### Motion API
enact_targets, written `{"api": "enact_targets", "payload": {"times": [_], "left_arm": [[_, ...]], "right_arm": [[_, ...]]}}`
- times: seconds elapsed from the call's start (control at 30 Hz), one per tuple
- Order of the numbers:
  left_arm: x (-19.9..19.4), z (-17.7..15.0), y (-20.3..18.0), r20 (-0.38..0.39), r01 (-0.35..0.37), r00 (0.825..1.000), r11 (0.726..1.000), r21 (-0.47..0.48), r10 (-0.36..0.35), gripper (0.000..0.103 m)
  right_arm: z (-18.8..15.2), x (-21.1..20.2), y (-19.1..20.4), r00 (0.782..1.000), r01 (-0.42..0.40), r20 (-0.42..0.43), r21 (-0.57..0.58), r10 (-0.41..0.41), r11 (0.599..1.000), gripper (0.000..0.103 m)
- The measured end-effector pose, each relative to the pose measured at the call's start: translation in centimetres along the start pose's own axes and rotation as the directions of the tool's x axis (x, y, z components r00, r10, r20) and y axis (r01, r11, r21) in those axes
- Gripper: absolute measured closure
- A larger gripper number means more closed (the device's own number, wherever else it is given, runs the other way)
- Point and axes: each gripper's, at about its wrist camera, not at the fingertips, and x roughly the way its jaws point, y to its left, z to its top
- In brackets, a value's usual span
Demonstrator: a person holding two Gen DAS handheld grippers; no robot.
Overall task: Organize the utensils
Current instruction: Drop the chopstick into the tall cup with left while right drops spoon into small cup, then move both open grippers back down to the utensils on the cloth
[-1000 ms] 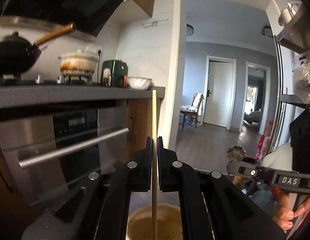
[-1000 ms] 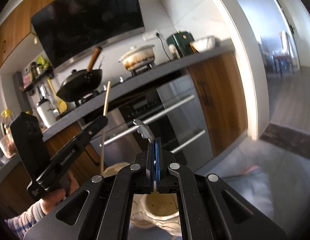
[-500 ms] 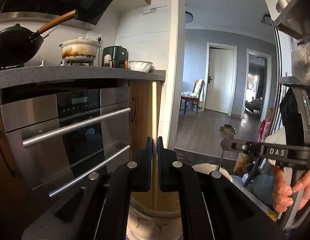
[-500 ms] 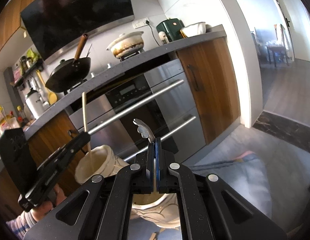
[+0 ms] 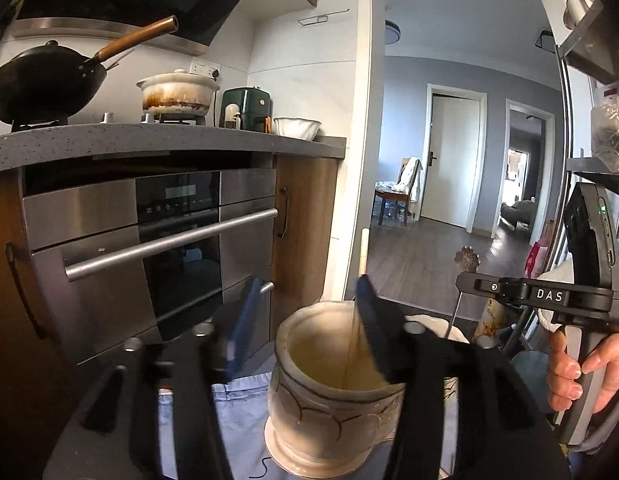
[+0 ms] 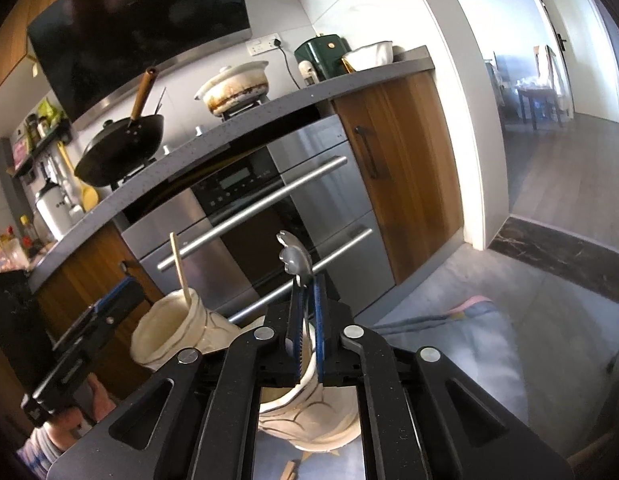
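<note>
The wooden stick (image 5: 363,252) stands in the left jar (image 5: 333,384); my left gripper (image 5: 305,324) has just been opening, spread clear. My right gripper (image 6: 307,320) (jaws just easing apart) loosely holds the spoon (image 6: 295,260) over its jar (image 6: 309,416); next, withdraw.

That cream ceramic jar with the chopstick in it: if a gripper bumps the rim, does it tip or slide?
The ceramic jar looks thick-walled with a flared foot, so it is probably heavy and more likely to stay put than tip. It stands on blue cloth, which may bunch rather than let it slide. The glaze looks smooth, so likely slippery and chip-prone. The wooden chopstick leaning inside could rattle.
</note>
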Motion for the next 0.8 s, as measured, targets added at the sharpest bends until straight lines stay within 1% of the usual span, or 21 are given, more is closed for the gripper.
{"api": "enact_targets", "payload": {"times": [0.03,0.07,0.1,0.13,0.17,0.2,0.23,0.27,0.33,0.43,0.53,0.67,0.8], "left_arm": [[-0.2,0.0,0.1,0.002,-0.005,1.000,1.000,-0.002,0.005,0.040],[-0.4,0.1,0.2,0.004,-0.010,1.000,1.000,-0.007,0.010,0.028],[-0.7,0.1,0.3,0.009,-0.018,1.000,1.000,-0.015,0.018,0.023],[-0.9,0.2,0.4,0.014,-0.017,1.000,1.000,-0.020,0.017,0.017],[-1.1,0.2,0.4,0.017,-0.012,1.000,1.000,-0.024,0.012,0.015],[-1.3,0.3,0.4,0.017,-0.013,1.000,1.000,-0.024,0.013,0.014],[-1.5,0.4,0.3,0.018,-0.017,1.000,1.000,-0.023,0.018,0.009],[-1.8,0.4,0.2,0.019,-0.023,1.000,1.000,-0.021,0.023,0.005],[-2.3,0.4,0.1,0.019,-0.017,1.000,1.000,-0.021,0.017,0.005],[-3.3,0.3,-0.3,0.007,0.001,1.000,1.000,-0.027,-0.001,0.005],[-4.2,0.1,-0.9,-0.004,0.018,1.000,1.000,-0.022,-0.018,0.005],[-5.5,-0.5,-1.7,-0.018,0.023,1.000,1.000,-0.009,-0.023,0.005],[-6.4,-1.2,-1.9,-0.051,0.036,0.998,0.999,-0.026,-0.037,0.005]], "right_arm": [[0.0,-0.1,0.0,1.000,-0.001,0.001,-0.002,0.001,1.000,0.078],[0.0,-0.3,0.1,1.000,-0.003,0.003,-0.003,0.003,1.000,0.069],[0.0,-0.6,0.1,1.000,-0.007,0.010,-0.003,0.007,1.000,0.054],[0.1,-0.9,0.2,1.000,-0.009,0.018,-0.006,0.009,1.000,0.046],[0.1,-1.3,0.4,1.000,-0.003,0.026,-0.014,0.004,1.000,0.044],[0.0,-1.6,0.5,0.999,0.000,0.032,-0.020,0.001,1.000,0.036],[0.1,-1.9,0.5,0.999,0.003,0.036,-0.024,-0.002,1.000,0.026],[0.1,-2.4,0.6,0.999,0.009,0.046,-0.033,-0.007,0.999,0.022],[0.0,-3.1,0.9,0.998,0.022,0.061,-0.056,-0.019,0.998,0.011],[-0.1,-4.4,1.7,0.996,0.052,0.077,-0.112,-0.043,0.992,0.006],[-0.4,-5.8,2.3,0.991,0.095,0.107,-0.165,-0.078,0.982,0.005],[-0.7,-7.9,2.5,0.981,0.140,0.158,-0.178,-0.113,0.974,0.005],[-1.8,-9.6,2.2,0.974,0.163,0.186,-0.176,-0.130,0.971,0.005]]}}
